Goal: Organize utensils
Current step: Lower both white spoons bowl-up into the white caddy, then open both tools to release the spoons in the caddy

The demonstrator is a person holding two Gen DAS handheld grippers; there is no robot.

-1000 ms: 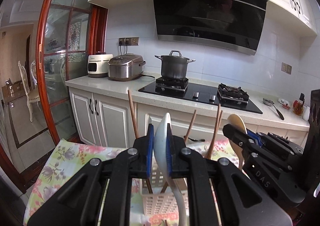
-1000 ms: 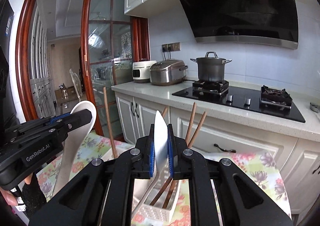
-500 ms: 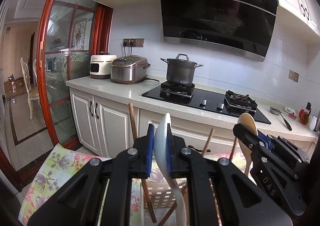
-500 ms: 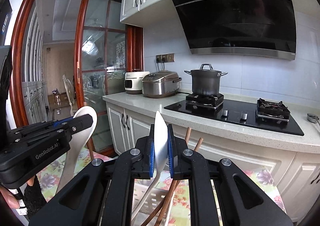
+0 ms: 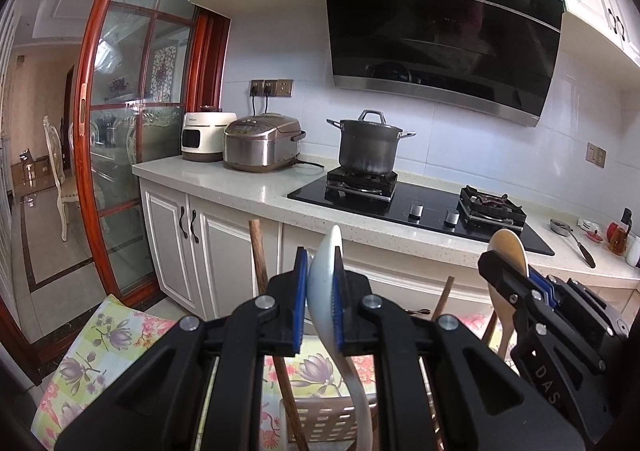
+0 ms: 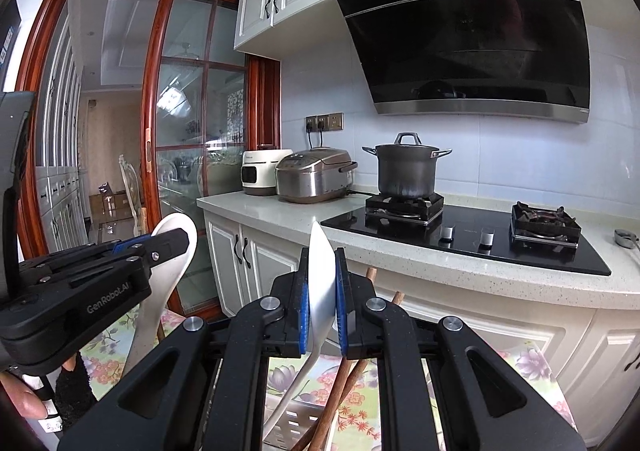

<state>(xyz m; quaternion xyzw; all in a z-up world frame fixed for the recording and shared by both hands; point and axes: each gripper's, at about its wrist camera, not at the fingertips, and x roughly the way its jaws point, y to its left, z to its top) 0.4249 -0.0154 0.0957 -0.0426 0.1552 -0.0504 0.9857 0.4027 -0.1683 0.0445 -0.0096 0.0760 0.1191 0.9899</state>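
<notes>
My left gripper is shut on a white spoon, bowl end up, its handle reaching down into a white slotted utensil basket. My right gripper is shut on a second white spoon, its handle also reaching down toward the basket. Brown wooden chopsticks stand in the basket, seen too in the right wrist view. The right gripper shows at the right of the left wrist view, and the left gripper at the left of the right wrist view.
The basket sits on a floral tablecloth. Beyond is a kitchen counter with a rice cooker, a pot on a black gas hob, and a red-framed glass door on the left.
Both grippers have risen with their spoons: the basket and tablecloth have dropped lower in both views and the counter and hood fill more of them. Both stay shut.
</notes>
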